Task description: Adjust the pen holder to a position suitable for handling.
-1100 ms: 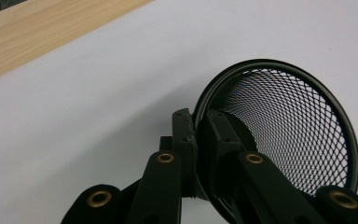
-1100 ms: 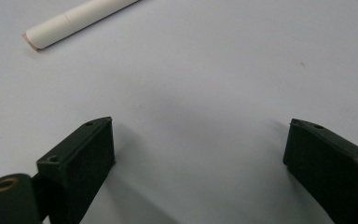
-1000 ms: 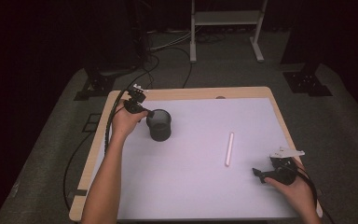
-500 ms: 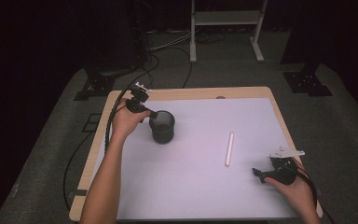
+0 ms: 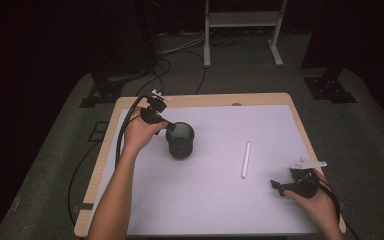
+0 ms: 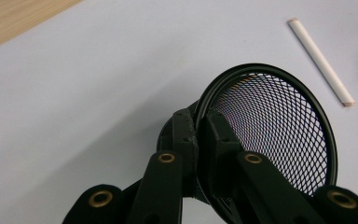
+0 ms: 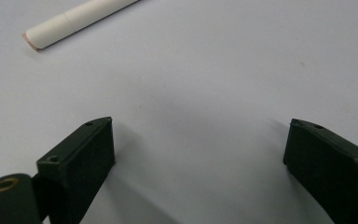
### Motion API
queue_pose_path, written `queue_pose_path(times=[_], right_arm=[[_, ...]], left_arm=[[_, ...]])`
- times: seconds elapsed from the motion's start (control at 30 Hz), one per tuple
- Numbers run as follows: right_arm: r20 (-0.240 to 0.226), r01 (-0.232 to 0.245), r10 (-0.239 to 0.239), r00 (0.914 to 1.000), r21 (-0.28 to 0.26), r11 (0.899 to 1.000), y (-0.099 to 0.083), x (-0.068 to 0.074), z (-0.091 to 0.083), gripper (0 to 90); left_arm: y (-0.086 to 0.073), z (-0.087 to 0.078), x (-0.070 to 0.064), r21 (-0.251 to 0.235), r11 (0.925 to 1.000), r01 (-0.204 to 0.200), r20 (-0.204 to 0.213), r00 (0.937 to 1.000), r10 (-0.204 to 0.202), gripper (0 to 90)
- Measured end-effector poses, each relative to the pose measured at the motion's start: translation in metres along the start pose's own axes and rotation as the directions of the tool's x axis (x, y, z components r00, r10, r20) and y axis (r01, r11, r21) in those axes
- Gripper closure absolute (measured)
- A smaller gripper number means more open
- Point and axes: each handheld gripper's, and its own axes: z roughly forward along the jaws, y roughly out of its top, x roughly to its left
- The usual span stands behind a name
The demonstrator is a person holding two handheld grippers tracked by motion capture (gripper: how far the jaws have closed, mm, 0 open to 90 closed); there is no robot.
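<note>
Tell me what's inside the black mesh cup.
The mesh cup looks empty through its open mouth: only netting and the white mat behind. The left hand-held gripper, clamped on the rim, covers the lower part.

On the table [image 5: 210,210], a mesh cup [image 5: 180,141] stands at left, a stick [image 5: 246,159] lies to its right, the right gripper [image 5: 278,187] nearer the person beyond it.

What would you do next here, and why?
Probably move the open right gripper forward to straddle the white paper-wrapped stick. The left gripper already pinches the rim of the black wire-mesh cup, while the stick lies untouched on the white table mat, just ahead of the right jaws.
</note>
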Motion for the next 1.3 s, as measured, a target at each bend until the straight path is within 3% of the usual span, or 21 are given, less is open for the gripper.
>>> queue_pose_path(times=[0.43,1.3], right_arm=[[0.000,-0.001,0.001,1.0000,0.001,1.000,0.000,0.000,0.000,7.6],[-0.002,-0.001,0.001,1.0000,0.001,1.000,0.000,0.000,0.000,7.5]], left_arm=[[0.001,0.012,-0.028,0.033,0.9986,-0.041,0.058,0.9976,0.039,83.9],[0.000,0.042,-0.061,0.061,0.9955,-0.073,0.155,0.9860,0.062,83.9]])
